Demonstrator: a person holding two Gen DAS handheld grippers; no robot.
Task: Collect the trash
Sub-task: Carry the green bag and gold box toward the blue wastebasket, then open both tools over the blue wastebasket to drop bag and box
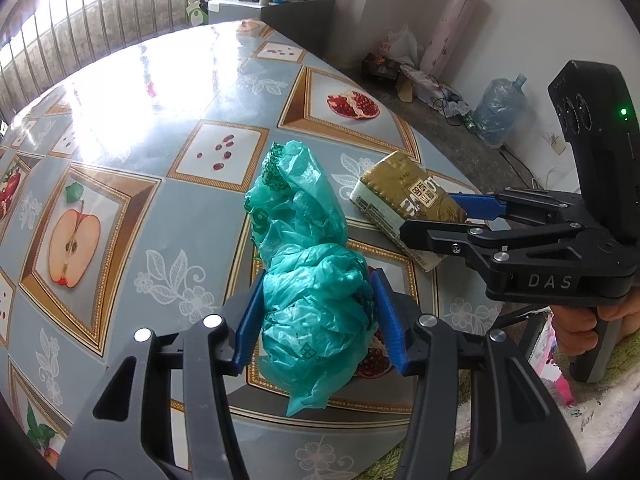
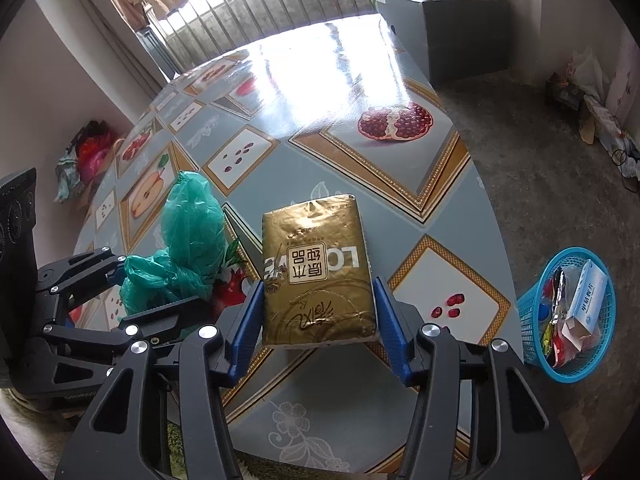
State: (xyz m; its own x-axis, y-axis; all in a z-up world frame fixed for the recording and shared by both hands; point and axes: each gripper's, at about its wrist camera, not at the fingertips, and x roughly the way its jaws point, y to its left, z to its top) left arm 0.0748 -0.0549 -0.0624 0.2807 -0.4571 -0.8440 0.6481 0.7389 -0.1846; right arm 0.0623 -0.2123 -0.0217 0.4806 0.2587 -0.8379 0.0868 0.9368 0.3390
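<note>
A crumpled green plastic bag lies on the fruit-patterned table, its near end between the blue pads of my left gripper, which press on both its sides. To its right a gold tissue pack sits in my right gripper. In the right wrist view the gold pack fills the gap of the right gripper, both pads against its long edges and its near end a little off the table. On the left are the green bag and the left gripper.
A blue mesh basket with wrappers and a small box stands on the floor right of the table. A grey cabinet with bottles is beyond the table's far end. A water jug and clutter line the wall. A hand holds the right gripper's handle.
</note>
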